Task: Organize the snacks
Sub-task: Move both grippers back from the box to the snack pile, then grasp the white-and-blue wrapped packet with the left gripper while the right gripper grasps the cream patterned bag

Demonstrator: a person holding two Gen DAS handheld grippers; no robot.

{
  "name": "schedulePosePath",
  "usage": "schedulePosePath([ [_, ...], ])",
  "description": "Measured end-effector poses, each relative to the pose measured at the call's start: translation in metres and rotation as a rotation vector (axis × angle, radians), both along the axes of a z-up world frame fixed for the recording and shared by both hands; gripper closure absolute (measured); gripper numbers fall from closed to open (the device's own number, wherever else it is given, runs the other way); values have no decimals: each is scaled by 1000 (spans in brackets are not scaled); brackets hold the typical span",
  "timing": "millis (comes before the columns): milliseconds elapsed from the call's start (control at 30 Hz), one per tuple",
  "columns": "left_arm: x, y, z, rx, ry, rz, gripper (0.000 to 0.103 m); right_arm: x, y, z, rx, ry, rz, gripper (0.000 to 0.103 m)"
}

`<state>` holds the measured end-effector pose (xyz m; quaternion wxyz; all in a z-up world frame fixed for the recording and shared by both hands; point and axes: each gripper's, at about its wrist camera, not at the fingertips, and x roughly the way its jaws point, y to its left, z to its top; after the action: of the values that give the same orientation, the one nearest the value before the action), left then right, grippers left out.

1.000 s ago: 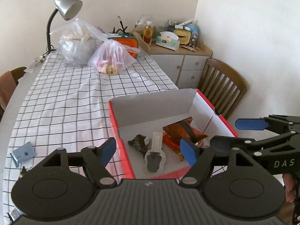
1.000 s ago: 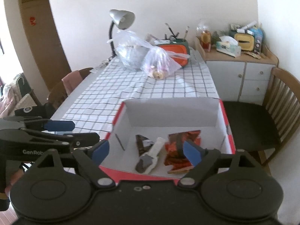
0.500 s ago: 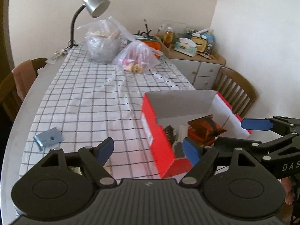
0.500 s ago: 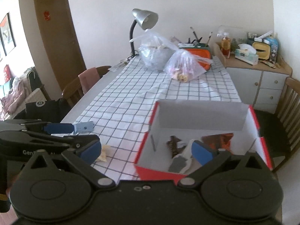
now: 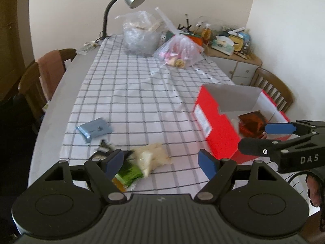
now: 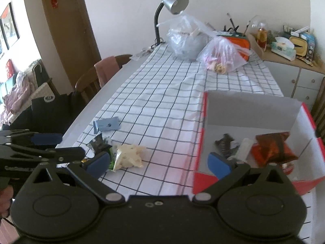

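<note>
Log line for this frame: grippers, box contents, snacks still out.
left gripper: open, empty | right gripper: open, empty | box: orange packet, dark packet | on cloth: pale packet, blue packet

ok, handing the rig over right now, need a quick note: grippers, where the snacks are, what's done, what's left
Left gripper: open, empty, over the near table edge by the loose snacks.
Right gripper: open, empty, near the red box.
In the box: orange packet, dark wrapper, pale long packet.
On the checked cloth: beige snack bag, green packet, dark crumpled wrapper, blue packet.
Left to do: move those four into the box. The beige bag is probably easiest for the left gripper.
</note>
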<state>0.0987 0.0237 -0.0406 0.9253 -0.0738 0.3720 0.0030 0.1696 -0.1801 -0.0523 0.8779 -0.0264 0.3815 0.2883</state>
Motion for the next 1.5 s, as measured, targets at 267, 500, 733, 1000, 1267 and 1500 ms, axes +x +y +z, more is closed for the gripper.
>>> schedulePosePath([
  [267,-12,45,-21,31,50,-4,23,7,51,-31,-50,41,31,0],
  [500,-14,74,-42,37,99,-25,23,18,90,-53,-101,59,77,0],
  [733,-14,100,-65,52,172,-23,23,32,116,-75,-149,83,99,1],
  [1000,-7,107,-91,58,244,-139,23,48,129,-97,-188,113,109,2],
  [1267,8,107,-109,86,289,-251,23,59,142,-111,-230,126,137,5],
  [1500,20,99,-118,119,317,-315,23,65,147,-118,-231,152,159,13],
])
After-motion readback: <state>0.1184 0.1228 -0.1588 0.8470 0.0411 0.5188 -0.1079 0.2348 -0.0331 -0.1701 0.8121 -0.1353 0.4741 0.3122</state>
